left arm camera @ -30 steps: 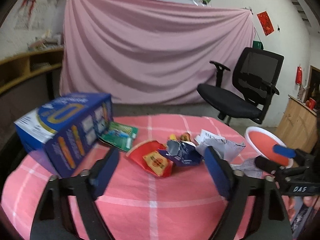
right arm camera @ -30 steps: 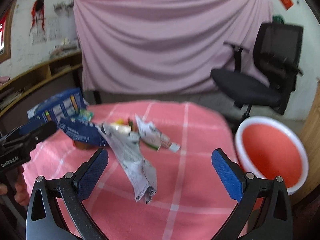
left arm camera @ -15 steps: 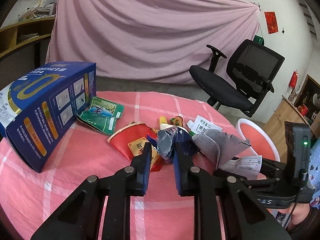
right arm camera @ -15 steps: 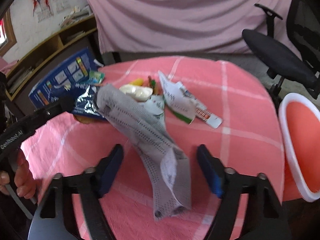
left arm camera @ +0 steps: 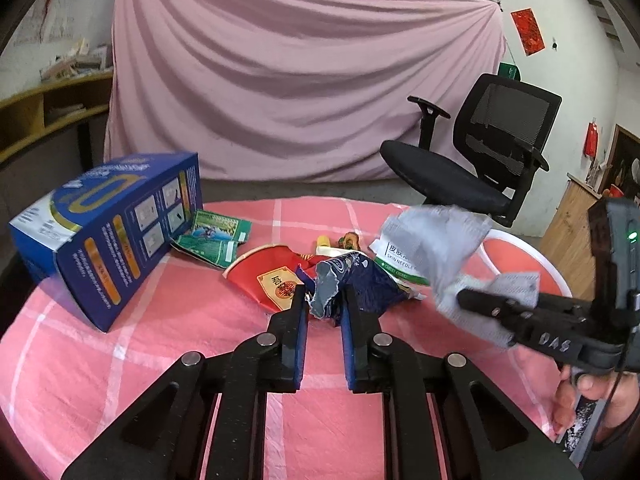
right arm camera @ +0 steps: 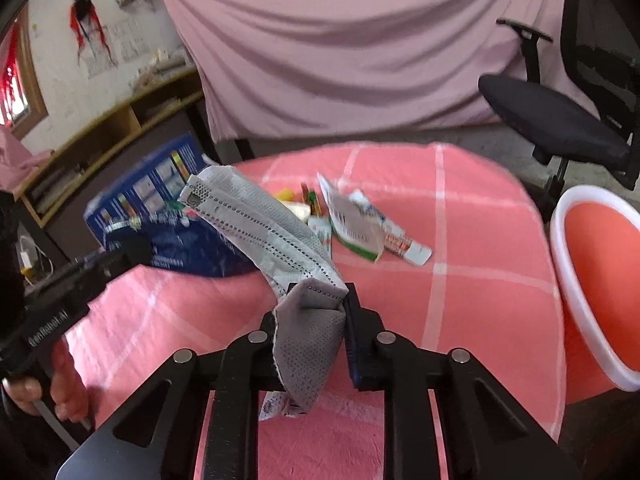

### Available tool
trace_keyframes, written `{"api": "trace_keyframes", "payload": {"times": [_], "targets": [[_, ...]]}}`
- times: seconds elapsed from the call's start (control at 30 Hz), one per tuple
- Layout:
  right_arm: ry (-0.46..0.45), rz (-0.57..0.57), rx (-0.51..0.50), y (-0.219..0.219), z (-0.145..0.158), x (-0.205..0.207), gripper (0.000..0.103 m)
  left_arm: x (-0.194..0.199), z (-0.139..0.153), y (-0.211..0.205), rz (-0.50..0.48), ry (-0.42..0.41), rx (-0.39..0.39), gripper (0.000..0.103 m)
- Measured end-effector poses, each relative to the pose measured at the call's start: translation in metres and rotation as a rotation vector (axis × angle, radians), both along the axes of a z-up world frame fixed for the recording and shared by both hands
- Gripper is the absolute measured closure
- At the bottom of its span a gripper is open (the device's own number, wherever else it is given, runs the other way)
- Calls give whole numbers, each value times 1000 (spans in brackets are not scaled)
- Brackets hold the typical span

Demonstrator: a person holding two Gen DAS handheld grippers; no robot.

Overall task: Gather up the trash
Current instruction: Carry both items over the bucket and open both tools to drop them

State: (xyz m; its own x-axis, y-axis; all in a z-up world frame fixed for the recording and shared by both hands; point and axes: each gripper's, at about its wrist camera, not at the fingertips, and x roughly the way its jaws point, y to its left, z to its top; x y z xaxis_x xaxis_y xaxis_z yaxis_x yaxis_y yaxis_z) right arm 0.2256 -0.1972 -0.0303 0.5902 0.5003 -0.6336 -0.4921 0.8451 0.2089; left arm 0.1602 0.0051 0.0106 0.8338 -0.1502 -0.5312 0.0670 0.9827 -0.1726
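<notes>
My left gripper (left arm camera: 324, 296) is shut on a dark blue foil wrapper (left arm camera: 356, 280) and holds it just above the pink table. My right gripper (right arm camera: 316, 300) is shut on a grey face mask (right arm camera: 264, 228), lifted off the table; the mask also shows in the left wrist view (left arm camera: 444, 248). A red paper cup (left arm camera: 268, 276), a green packet (left arm camera: 212, 236) and a white-green tube and carton (right arm camera: 360, 228) lie on the table. A red basin with a white rim (right arm camera: 592, 276) stands right of the table.
A large blue box (left arm camera: 108, 232) lies on the table's left side. A black office chair (left arm camera: 480, 160) stands behind the table on the right. A pink curtain (left arm camera: 300, 92) hangs at the back. Wooden shelves (right arm camera: 100, 132) stand at the left.
Both grippers closed: the left on the blue wrapper, the right on the grey mask. Both pieces are now lifted off the table.
</notes>
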Motion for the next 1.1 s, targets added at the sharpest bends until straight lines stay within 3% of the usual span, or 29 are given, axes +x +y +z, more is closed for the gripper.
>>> {"api": "trace_keyframes", "payload": {"times": [0.33, 0.6, 0.8, 0.97, 1.1], "targets": [[-209, -115, 268, -53, 37, -18, 86, -3, 32, -44, -10, -158, 38, 94], [-404, -331, 155, -95, 78, -13, 86, 21, 61, -103, -70, -289, 50, 94], [-509, -481, 75, -132, 97, -2, 86, 58, 74, -166, -165, -342, 10, 94], [-517, -601, 30, -170, 89, 3, 86, 90, 72, -220, -250, -313, -9, 94], [-458, -663, 27, -200, 71, 9, 86, 108, 64, -256, -304, -254, -3, 94]]}}
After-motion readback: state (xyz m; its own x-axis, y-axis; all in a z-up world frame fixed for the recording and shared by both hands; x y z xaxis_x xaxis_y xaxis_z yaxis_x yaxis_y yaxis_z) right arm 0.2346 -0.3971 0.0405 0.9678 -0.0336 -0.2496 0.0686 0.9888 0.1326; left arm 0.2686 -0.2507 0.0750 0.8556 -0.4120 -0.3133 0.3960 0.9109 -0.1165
